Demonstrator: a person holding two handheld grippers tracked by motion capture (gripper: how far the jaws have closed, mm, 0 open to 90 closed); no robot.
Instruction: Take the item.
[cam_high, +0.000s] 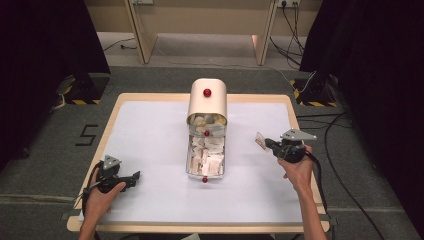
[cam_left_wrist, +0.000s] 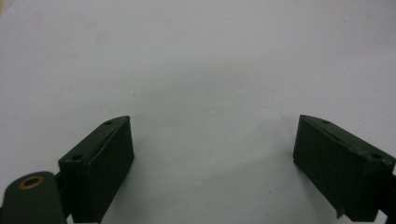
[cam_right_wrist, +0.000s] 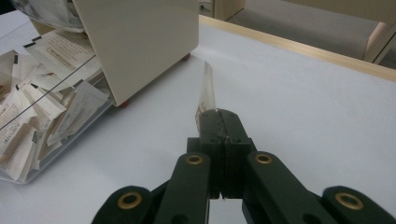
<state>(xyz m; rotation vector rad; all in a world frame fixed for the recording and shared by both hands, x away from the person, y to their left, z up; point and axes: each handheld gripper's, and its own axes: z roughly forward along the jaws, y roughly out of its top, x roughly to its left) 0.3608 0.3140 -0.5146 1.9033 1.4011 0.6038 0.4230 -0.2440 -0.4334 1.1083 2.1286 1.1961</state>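
Your right tool (cam_right_wrist: 223, 122) pinches a thin, limp sachet (cam_right_wrist: 207, 91) by its edge; grip gently. Your left tool (cam_left_wrist: 212, 161) gapes empty.

High view looks down on the table (cam_high: 150, 135) — gripper views skim it closely.

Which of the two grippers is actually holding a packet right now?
The right gripper: its jaws are shut on a single packet, lifted clear of the drawer. The left gripper is open over bare table.
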